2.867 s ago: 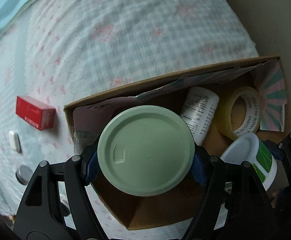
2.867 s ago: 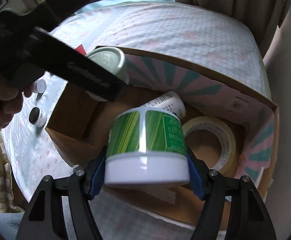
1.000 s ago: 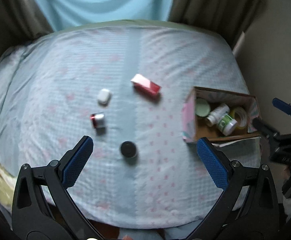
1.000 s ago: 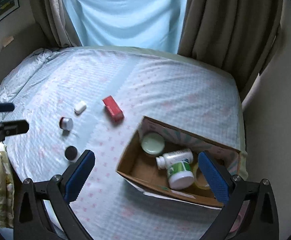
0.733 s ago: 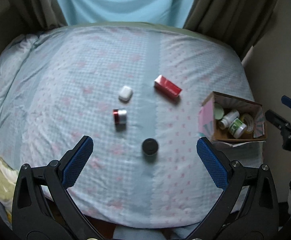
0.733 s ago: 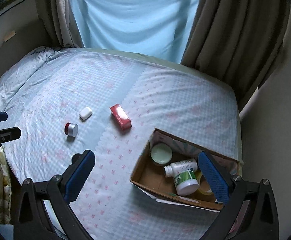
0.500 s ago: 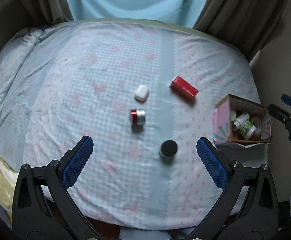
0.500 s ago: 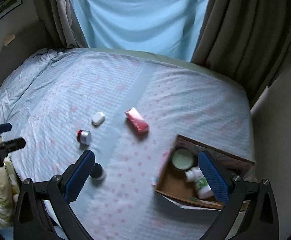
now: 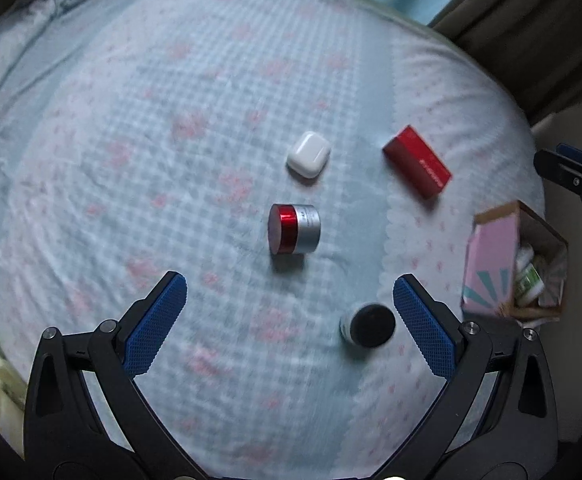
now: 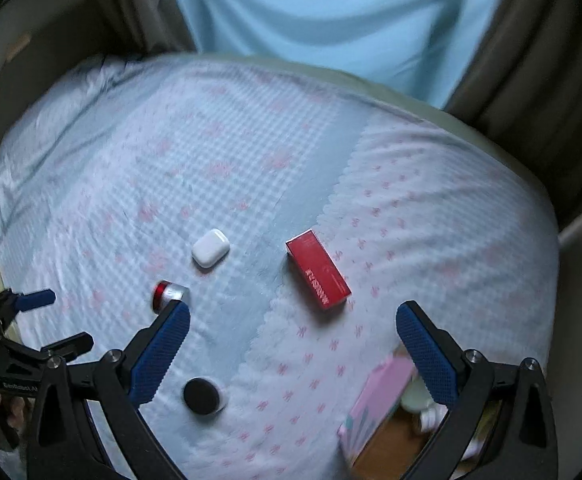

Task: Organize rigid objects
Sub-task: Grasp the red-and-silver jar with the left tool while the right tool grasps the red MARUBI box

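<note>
My left gripper [image 9: 291, 304] is open and empty above the bed. Ahead of it a red-and-silver jar [image 9: 294, 229] lies on its side, with a white earbud case [image 9: 309, 154] and a red box [image 9: 417, 167] beyond. A black-lidded jar [image 9: 367, 325] stands just inside its right finger. My right gripper [image 10: 293, 340] is open and empty, with the red box [image 10: 318, 274] ahead of it. The white case [image 10: 210, 248], the red-and-silver jar [image 10: 167, 293] and the black-lidded jar [image 10: 201, 395] lie to its left.
A cardboard box [image 9: 491, 256] holding bottles stands at the bed's right edge; it also shows in the right wrist view [image 10: 379, 404] under my right finger. Curtains [image 10: 331, 12] hang behind the bed. The left gripper [image 10: 31, 320] shows at the left edge of the right wrist view.
Both grippers have let go of their jars in the cardboard box and pulled back. Both have since swung left and dropped nearer the loose things on the bed.
</note>
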